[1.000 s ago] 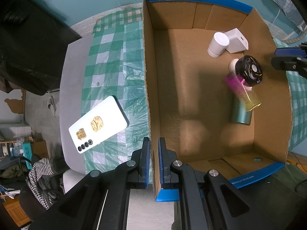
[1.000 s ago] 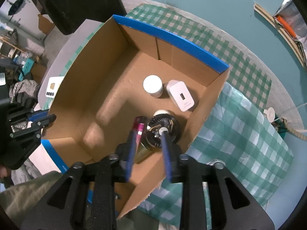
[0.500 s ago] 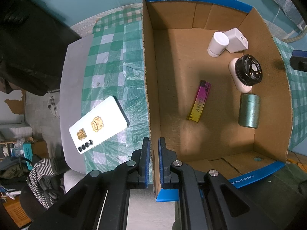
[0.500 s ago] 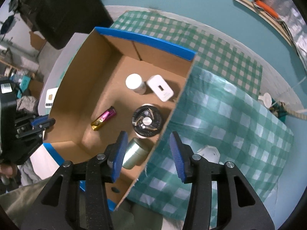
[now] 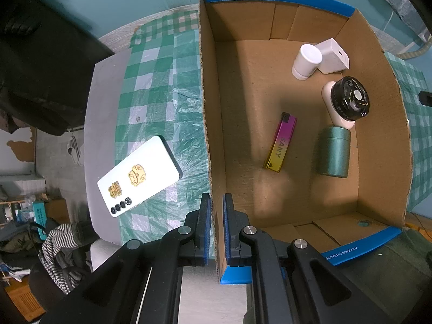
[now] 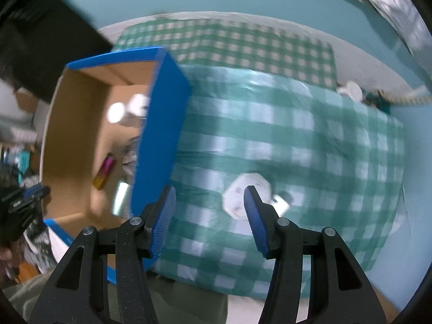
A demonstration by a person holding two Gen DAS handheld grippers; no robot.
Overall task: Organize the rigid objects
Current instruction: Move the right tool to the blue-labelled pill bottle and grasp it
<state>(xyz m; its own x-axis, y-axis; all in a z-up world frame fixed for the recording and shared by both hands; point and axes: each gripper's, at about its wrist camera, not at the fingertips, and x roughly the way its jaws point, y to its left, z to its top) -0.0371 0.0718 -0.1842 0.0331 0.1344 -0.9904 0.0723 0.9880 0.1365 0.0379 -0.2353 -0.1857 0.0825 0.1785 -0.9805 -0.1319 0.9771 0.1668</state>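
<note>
Now left gripper (image 5: 215, 229) clamps box wall (image 5: 209, 135) | right gripper (image 6: 209, 216) open, blurry

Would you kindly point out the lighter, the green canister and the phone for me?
lighter (image 5: 280, 141), left wrist view, middle of its pink-to-gold body.
green canister (image 5: 334, 152), left wrist view, its side wall.
phone (image 5: 139, 179), left wrist view, its white back.
</note>
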